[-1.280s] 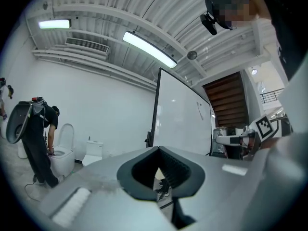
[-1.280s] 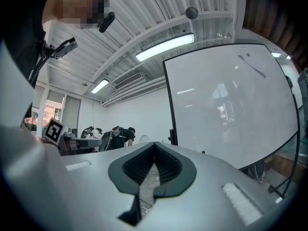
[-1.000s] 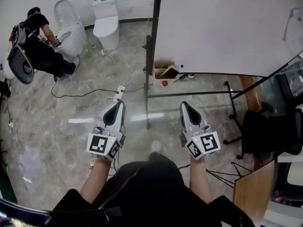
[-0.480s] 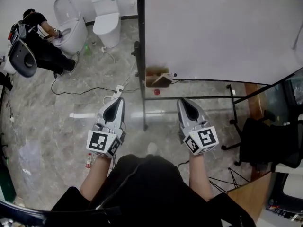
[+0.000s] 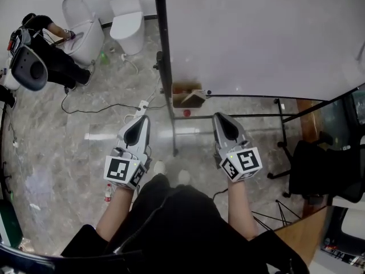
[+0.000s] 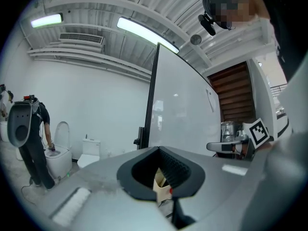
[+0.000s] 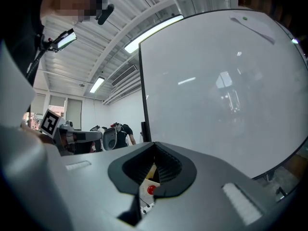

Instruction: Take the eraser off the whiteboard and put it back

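Ahead of the fingertips of both grippers stands the whiteboard [image 5: 256, 39], upright on its black frame [image 5: 161, 67]; the left gripper [image 5: 142, 120] and the right gripper [image 5: 220, 117] point level at it, side by side, each with its fingers pressed together on nothing (the black pockets behind the tips frame only a cardboard box [image 5: 185, 95] low under the board). High on the board, above and to the right of the right gripper's fingers [image 7: 211, 170] and well apart from them, clings a slim pale bar that I take for the eraser [image 7: 252, 28]; it is too small to be sure.

The step in hand looks like the approach, with nothing grasped yet. To do it well, the right gripper should rise toward the bar and part its fingers before arriving, not against the board; the pads should straddle the bar's narrow sides, squarely; then it should come straight off the surface, gently, since a board on a stand may rock. The left fingers can hang back, clear of the frame post just ahead of them.
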